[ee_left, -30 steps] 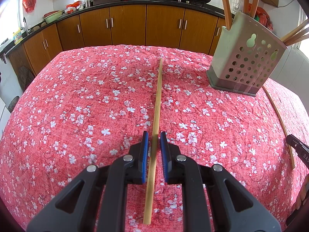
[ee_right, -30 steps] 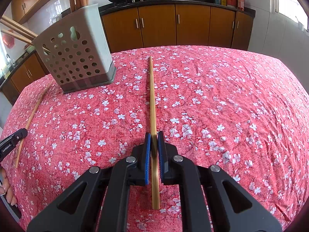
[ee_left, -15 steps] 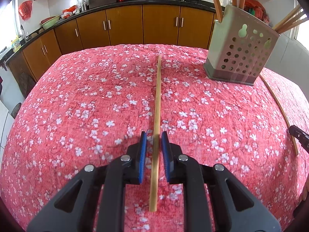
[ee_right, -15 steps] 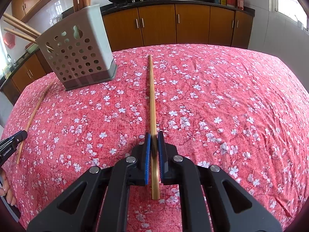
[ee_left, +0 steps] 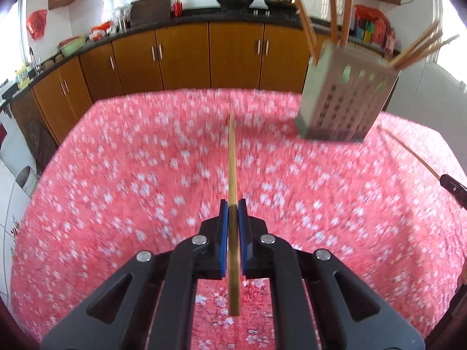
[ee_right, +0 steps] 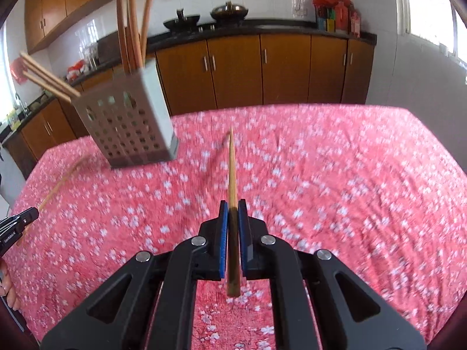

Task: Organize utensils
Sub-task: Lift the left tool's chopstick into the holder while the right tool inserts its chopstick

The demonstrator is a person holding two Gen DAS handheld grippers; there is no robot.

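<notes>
My left gripper [ee_left: 233,205] is shut on a bamboo chopstick [ee_left: 232,160], lifted off the cloth and pointing forward. My right gripper [ee_right: 233,205] is shut on another bamboo chopstick [ee_right: 232,169], also lifted. A grey perforated utensil holder [ee_left: 344,102] with several chopsticks in it stands at the right of the left wrist view and at the left of the right wrist view [ee_right: 128,125]. A loose chopstick [ee_left: 408,151] lies on the cloth beside the holder; it also shows in the right wrist view [ee_right: 58,186].
The table carries a red floral cloth [ee_left: 116,175]. Wooden kitchen cabinets [ee_left: 181,58] and a dark counter with woks stand behind the table. The other gripper's tip [ee_left: 452,188] shows at the right edge of the left wrist view.
Both grippers have risen and tilted up with their chopsticks, off the cloth. The left jaws have closed tight on their chopstick. The view is blurred from motion.
</notes>
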